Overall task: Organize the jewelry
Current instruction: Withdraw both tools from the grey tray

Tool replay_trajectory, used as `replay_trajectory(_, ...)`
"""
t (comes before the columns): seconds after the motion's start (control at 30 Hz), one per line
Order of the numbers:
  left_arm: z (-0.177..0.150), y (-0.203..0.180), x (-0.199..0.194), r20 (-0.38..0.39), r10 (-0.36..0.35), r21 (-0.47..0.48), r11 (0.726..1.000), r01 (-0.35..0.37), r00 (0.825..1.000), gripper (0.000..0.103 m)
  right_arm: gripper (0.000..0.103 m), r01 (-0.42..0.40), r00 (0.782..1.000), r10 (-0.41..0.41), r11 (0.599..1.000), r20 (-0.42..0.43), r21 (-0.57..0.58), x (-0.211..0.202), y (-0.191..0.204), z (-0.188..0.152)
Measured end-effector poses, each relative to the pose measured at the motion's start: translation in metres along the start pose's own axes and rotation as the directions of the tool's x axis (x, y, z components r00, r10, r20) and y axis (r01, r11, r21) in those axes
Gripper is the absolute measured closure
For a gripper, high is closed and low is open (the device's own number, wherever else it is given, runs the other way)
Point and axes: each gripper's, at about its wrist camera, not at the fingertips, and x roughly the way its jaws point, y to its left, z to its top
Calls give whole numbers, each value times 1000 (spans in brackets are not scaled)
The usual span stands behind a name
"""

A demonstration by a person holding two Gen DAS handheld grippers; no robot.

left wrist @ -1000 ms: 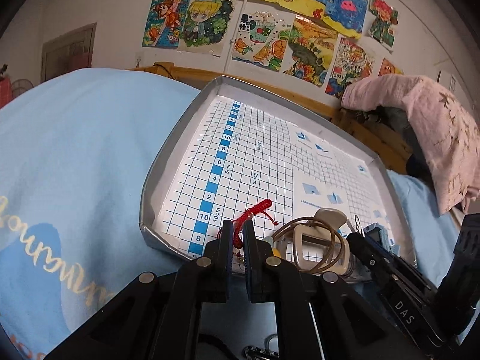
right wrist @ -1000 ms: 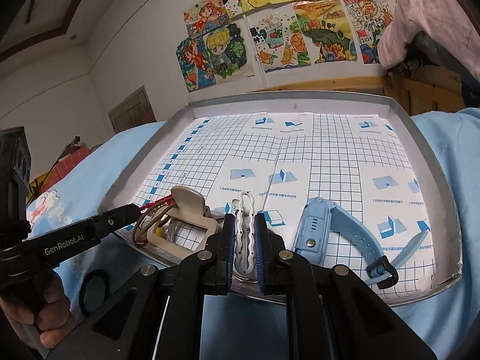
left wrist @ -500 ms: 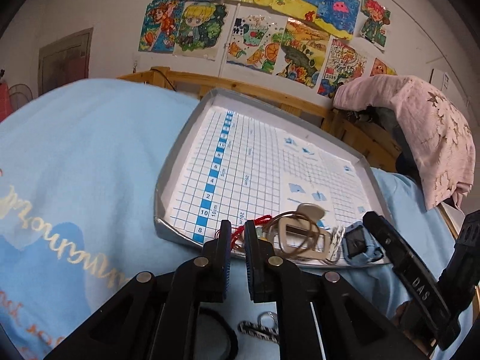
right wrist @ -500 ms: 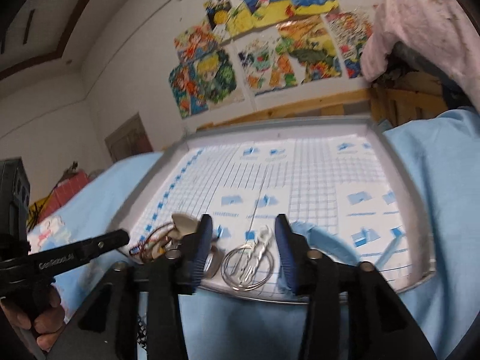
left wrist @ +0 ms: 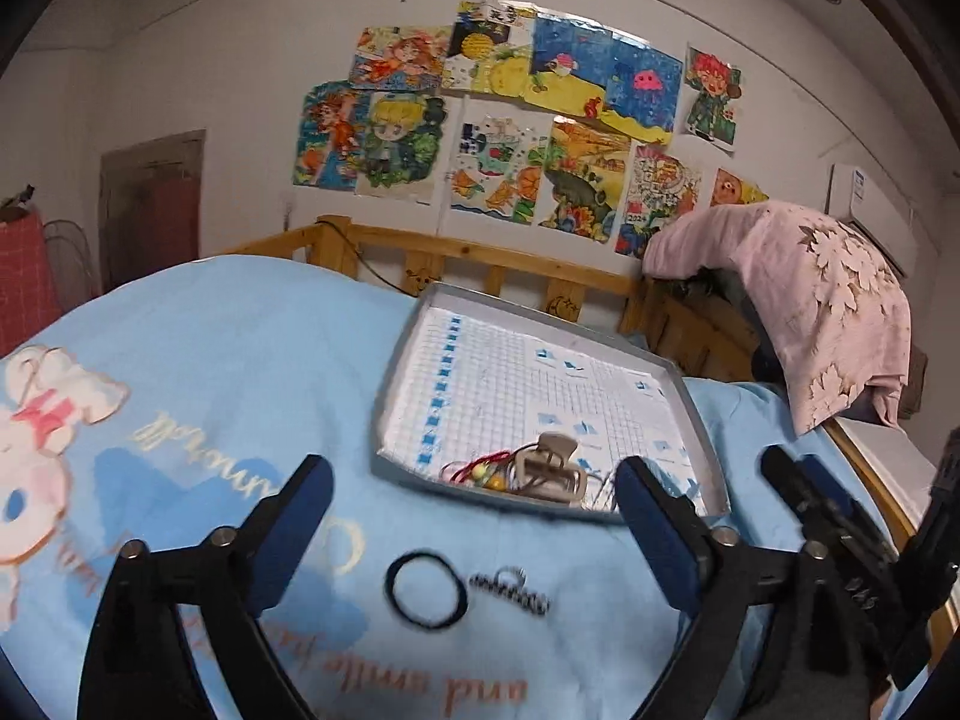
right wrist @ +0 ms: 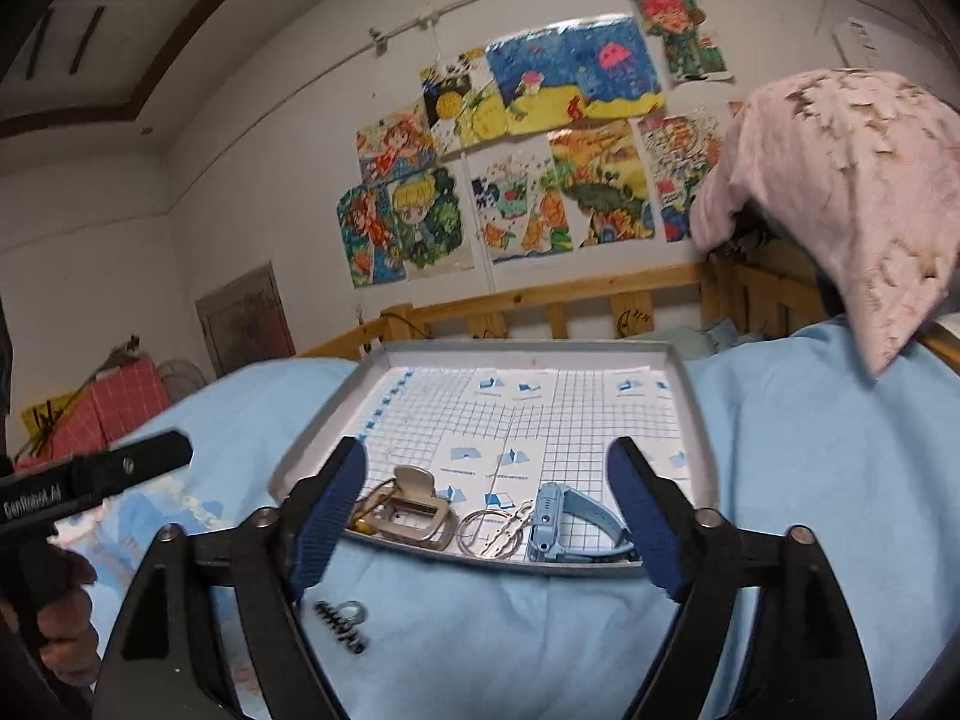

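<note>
A grey tray (left wrist: 396, 378) (right wrist: 690, 396) with a grid sheet lies on the blue bedsheet. Along its near edge lie a red cord bracelet (left wrist: 474, 465), a beige hair claw (left wrist: 549, 468) (right wrist: 414, 501), a silver ring with a white clip (right wrist: 495, 531) and a blue watch (right wrist: 555, 519). On the sheet in front of the tray lie a black hair tie (left wrist: 426, 588) and a small dark hair clip (left wrist: 510, 588) (right wrist: 342, 621). My left gripper (left wrist: 474, 531) is open and empty above the hair tie. My right gripper (right wrist: 486, 525) is open and empty, back from the tray's near edge.
A wooden bed rail (left wrist: 480, 264) runs behind the tray. A pink blanket (left wrist: 810, 294) hangs over it at the right. Drawings cover the wall. The left gripper's body (right wrist: 90, 480) shows at the left of the right wrist view.
Both grippers opened, let go of the red bracelet and the white clip in the tray, and pulled back and up. The hair tie and dark clip came into view.
</note>
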Motion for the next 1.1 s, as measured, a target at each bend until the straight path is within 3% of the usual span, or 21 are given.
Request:
replay_trajectory(0.07, -3, 5, -23, 48, 22, -29, 999, -20, 999, 0, 5, 13, 999, -13, 1000, 33, 6, -18, 2, 4)
replay_trajectory(0.13, -7, 10, -45, 94, 45, -49, 998, -41, 994, 0, 2, 37, 997, -37, 999, 71, -6, -39, 7, 6)
replay_trajectory(0.43, -37, 26, -126, 192, 126, 19, 991, -132, 973, 0, 2, -13, 993, 24, 995, 114, -95, -118, 52, -11)
replay_trajectory(0.6, -73, 37, -164, 273, 216, 28, 972, -232, 937, 0, 2, -42, 991, 60, 989, 121, -145, -150, 75, -33)
replay_trajectory(0.87, -110, 58, -189, 229, 236, 39, 967, -251, 944, 0, 2, -52, 994, 66, 987, 92, -153, -177, 83, -57)
replay_trajectory(1.1, -122, 67, -178, 117, 202, 24, 978, -206, 972, 0, 2, -14, 1000, 16, 984, 11, -179, -192, 81, -83)
